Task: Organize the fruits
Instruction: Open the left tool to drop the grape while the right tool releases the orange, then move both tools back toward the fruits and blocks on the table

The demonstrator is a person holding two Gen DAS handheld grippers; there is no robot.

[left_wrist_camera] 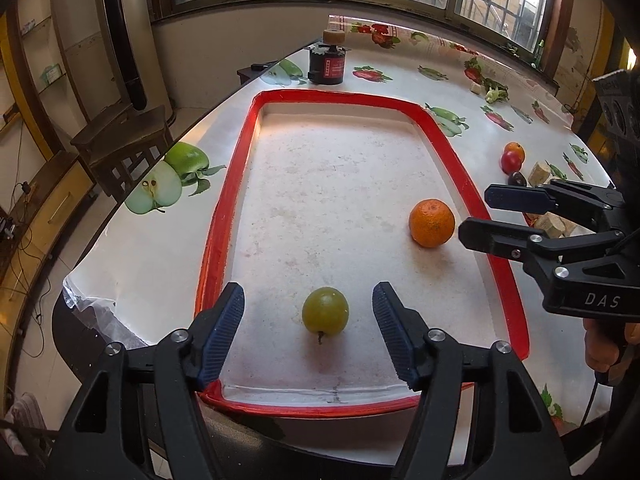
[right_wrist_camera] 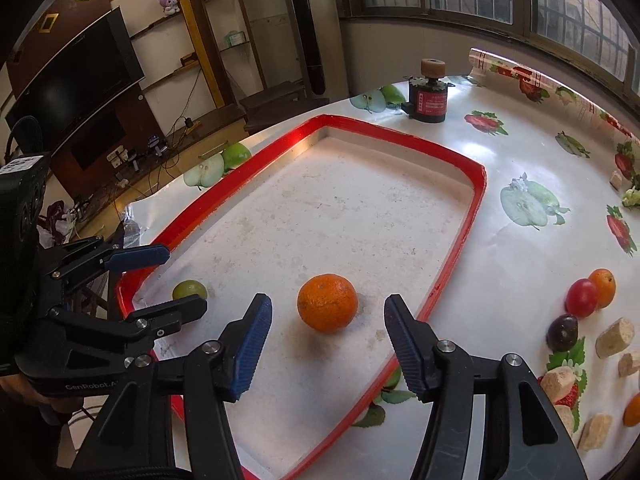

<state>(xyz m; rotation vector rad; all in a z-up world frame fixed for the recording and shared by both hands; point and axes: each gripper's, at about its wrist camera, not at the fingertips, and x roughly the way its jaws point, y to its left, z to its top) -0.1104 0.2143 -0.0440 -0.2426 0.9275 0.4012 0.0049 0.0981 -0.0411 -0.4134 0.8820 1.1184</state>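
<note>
A red-rimmed white tray (left_wrist_camera: 440, 128) (right_wrist_camera: 476, 176) lies on the table. A green round fruit (left_wrist_camera: 325, 311) (right_wrist_camera: 189, 290) rests on the tray floor between the fingers of my left gripper (left_wrist_camera: 308, 308) (right_wrist_camera: 182, 280), which is open and clear of it on both sides. An orange (left_wrist_camera: 431, 223) (right_wrist_camera: 327, 308) sits on the tray floor between the fingers of my right gripper (right_wrist_camera: 328, 326) (left_wrist_camera: 474, 216), also open with gaps on either side. Neither fruit is gripped.
Right of the tray lie a red fruit (right_wrist_camera: 581, 297), a small orange fruit (right_wrist_camera: 603, 287), a dark purple fruit (right_wrist_camera: 563, 332) and several pale chunks (right_wrist_camera: 614, 337). A black can with a cork top (right_wrist_camera: 428, 96) stands beyond the tray. The table edge runs close on the left.
</note>
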